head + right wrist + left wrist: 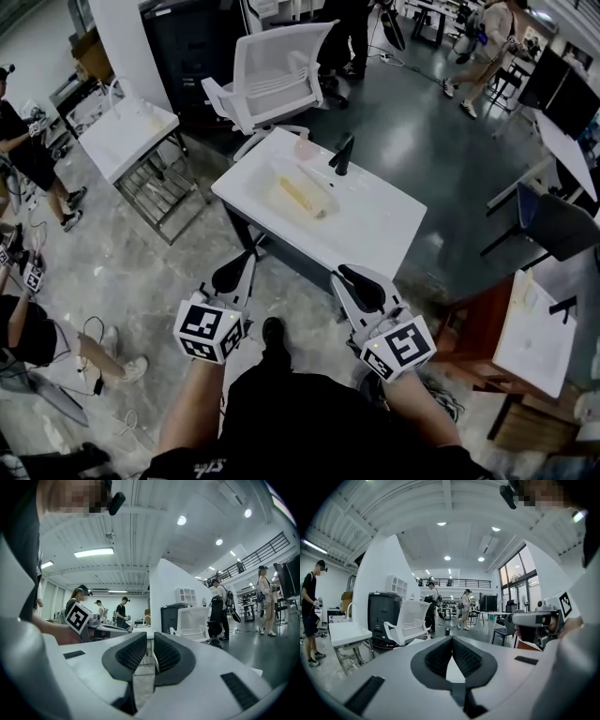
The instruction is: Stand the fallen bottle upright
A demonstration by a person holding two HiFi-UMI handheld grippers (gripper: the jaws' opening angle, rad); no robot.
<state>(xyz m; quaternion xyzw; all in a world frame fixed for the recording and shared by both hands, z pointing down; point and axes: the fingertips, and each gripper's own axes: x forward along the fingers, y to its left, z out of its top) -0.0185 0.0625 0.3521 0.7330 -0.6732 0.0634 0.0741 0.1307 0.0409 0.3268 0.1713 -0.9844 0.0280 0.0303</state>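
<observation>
My left gripper (451, 641) presses its ribbed black pads together, empty; the right gripper (150, 638) stands narrowly parted, empty. A yellowish cylindrical bottle (302, 194) lies mid-frame on the smooth white table (375, 225).

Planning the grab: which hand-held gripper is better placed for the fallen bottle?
Probably right: right hand-held gripper is slightly open, left hand-held gripper shut; both stop short of the bottle.

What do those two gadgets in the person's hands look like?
The left gripper and right gripper match: pale grey plastic shells ending in two black, ribbed pads. Each carries a white cube with black square markers. The person wears a black top.
</observation>
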